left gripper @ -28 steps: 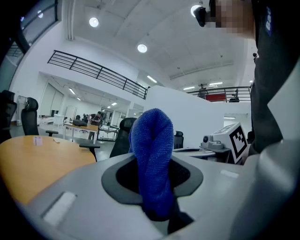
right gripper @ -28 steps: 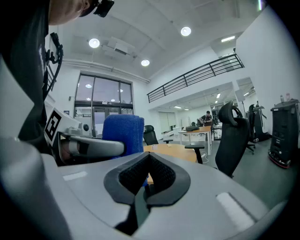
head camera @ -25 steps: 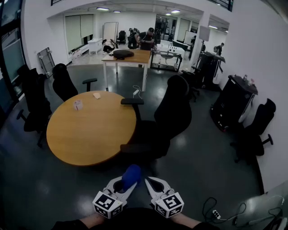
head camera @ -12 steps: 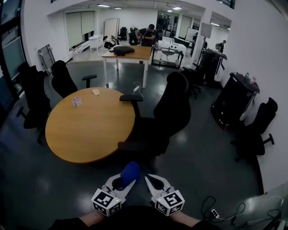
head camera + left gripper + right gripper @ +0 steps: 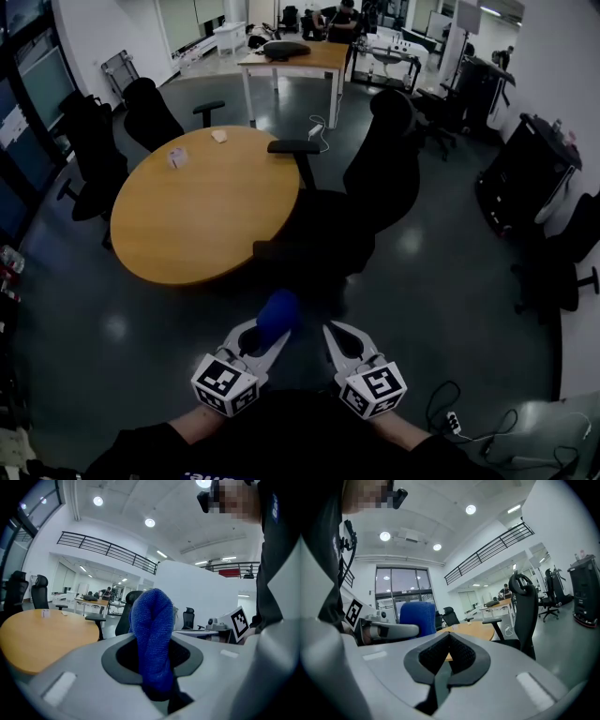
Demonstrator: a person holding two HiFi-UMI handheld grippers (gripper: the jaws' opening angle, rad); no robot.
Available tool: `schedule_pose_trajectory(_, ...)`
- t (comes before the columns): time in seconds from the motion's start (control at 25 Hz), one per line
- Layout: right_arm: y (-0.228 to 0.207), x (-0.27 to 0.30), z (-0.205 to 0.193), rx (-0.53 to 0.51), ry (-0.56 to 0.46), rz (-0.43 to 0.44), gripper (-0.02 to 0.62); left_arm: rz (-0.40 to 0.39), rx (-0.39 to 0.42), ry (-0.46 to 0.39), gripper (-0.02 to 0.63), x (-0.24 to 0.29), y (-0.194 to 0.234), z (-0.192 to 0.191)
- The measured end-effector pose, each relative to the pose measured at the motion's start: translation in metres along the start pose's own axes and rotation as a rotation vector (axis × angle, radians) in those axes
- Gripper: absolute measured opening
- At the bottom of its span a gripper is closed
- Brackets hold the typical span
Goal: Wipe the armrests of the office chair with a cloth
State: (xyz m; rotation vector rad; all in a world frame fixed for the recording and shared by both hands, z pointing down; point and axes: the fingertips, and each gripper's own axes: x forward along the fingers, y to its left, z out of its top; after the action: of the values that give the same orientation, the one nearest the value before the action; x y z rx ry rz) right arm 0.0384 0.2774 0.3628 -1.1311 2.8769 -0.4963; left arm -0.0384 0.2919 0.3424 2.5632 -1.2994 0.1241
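Between the fingers [image 5: 70, 667] of the left gripper [image 5: 265, 339], the blue cloth [image 5: 151, 634] stands pinched.

Head view downward; gripper views share the chair [image 5: 380, 178].

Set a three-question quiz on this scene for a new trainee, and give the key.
1. True or false: the left gripper is shut on the blue cloth.
2. The right gripper is: A) shut on a cup; B) shut, with nothing between its jaws; C) wide open.
3. Is the blue cloth touching an armrest of the office chair that stands by the round table?

Key: 1 true. 2 B. 3 no, the cloth is held in the air, apart from the chair.
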Motion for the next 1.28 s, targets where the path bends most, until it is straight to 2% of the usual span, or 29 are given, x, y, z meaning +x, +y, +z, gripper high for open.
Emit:
schedule_pose_trajectory(0.2, -0.017, -0.009, -0.006, 0.03, 0.019, 0.04, 0.005, 0.062, -0.016, 0.021, 0.132, 0.008, -0.007, -0.007)
schedule_pose_trajectory(0.48, -0.026, -0.001, -0.012, 0.042, 0.049, 0.066, 0.005, 0.122, -0.039, 0.02, 0.132, 0.011, 0.01, -0.01)
schedule_pose_trajectory(0.6, -0.028, 0.008, -0.013, 0.029, 0.064, 0.055, 0.005, 0.135, -0.062, 0.008, 0.132, 0.012, 0.031, -0.01)
schedule_pose_trajectory(0.76, -0.048, 0.021, -0.012, 0.026, 0.085, -0.001, 0.005, 0.121, -0.084, -0.015, 0.132, 0.029, 0.057, -0.006)
schedule_pose_trajectory(1.0, -0.064, 0.07, -0.005, 0.014, 0.112, -0.077, 0.005, 0.063, -0.091, -0.02, 0.132, 0.056, 0.113, 0.004)
schedule_pose_trajectory(1.28, -0.068, 0.18, 0.002, 0.016, 0.134, -0.123, 0.005, 0.047, -0.074, -0.018, 0.132, 0.065, 0.22, 0.017)
